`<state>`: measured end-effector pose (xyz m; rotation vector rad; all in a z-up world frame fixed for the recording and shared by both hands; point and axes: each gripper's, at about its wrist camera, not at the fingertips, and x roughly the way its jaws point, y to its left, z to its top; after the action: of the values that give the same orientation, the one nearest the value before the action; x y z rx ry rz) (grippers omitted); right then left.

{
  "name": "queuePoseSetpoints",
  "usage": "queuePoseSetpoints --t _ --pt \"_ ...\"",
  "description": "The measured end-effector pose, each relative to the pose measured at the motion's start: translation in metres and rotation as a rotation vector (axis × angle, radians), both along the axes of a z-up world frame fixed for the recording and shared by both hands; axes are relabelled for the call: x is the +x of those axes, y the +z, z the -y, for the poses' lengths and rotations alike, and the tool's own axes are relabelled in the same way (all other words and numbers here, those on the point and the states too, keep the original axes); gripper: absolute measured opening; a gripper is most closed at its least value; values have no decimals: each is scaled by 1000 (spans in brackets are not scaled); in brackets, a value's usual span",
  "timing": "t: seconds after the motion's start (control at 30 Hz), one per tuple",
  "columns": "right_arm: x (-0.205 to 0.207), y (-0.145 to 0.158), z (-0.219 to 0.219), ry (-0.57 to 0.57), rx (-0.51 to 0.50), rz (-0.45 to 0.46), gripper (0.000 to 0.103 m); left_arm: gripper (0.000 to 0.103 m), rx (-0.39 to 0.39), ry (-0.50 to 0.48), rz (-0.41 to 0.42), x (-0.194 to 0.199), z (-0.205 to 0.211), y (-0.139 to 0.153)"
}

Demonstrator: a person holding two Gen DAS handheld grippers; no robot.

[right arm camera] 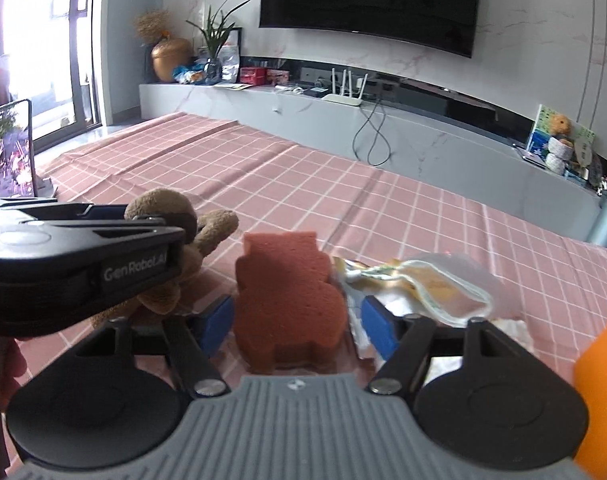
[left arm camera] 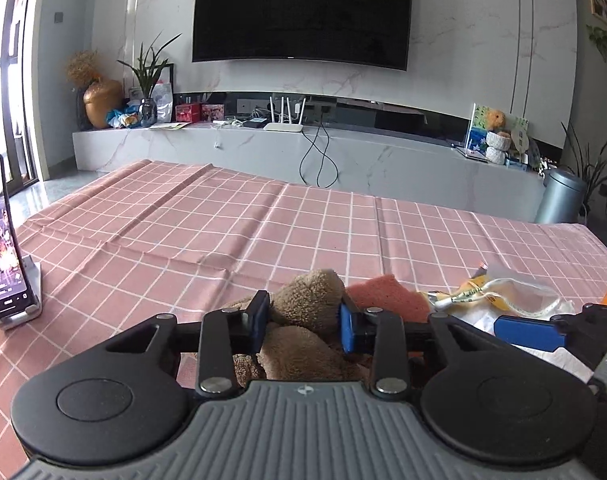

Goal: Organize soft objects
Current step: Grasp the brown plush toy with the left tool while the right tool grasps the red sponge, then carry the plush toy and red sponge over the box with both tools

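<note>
Left wrist view: the left gripper point(left arm camera: 305, 320) pinches a brown plush toy point(left arm camera: 309, 304) between its blue pads point(left arm camera: 349, 330), low over a pink checked tablecloth point(left arm camera: 223, 224). Just right of the toy lies a red sponge point(left arm camera: 383, 294), and beyond it a crumpled clear plastic bag point(left arm camera: 503, 296) with yellow-and-white contents. The tip of the right gripper shows at the right edge. A phone on a stand point(left arm camera: 3, 248) sits at the cloth's left edge.

Right wrist view: the right gripper point(right arm camera: 297, 326) is spread, its blue pads point(right arm camera: 377, 328) flanking the sponge point(right arm camera: 287, 300), which rests on the cloth point(right arm camera: 263, 168); whether they touch it cannot be told. The left gripper point(right arm camera: 83, 264), seen side-on, holds the plush point(right arm camera: 171, 224) just left of the sponge. The bag point(right arm camera: 423, 284) lies touching the sponge's right side.
</note>
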<state>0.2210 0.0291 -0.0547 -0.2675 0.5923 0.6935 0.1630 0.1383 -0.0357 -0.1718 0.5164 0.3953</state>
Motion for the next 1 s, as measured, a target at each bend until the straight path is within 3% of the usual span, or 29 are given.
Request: queuePoseSetpoints --t 0.1,0.23,0.3,0.57,0.73,0.83,1.0 --pt "6 -4 -11 25 -2 -24 78 44 -40 -3 -1 1 -5 -1" --pt "16 -14 -24 52 -21 -52 78 65 -64 14 -24 5 -9 -3" --pt "20 -18 -28 57 -26 -65 78 68 -87 24 -43 7 -11 -8" --pt "21 -26 -35 57 -80 -1 83 66 -37 14 -71 9 -4 -13" --pt "27 -29 -28 21 -82 -20 85 61 -14 -10 -97 11 3 -17" --pt "33 -35 -23 21 -63 -88 76 59 3 -18 -107 11 8 -19" --pt "26 -32 -17 17 -40 -81 70 53 18 -23 -102 7 10 -17"
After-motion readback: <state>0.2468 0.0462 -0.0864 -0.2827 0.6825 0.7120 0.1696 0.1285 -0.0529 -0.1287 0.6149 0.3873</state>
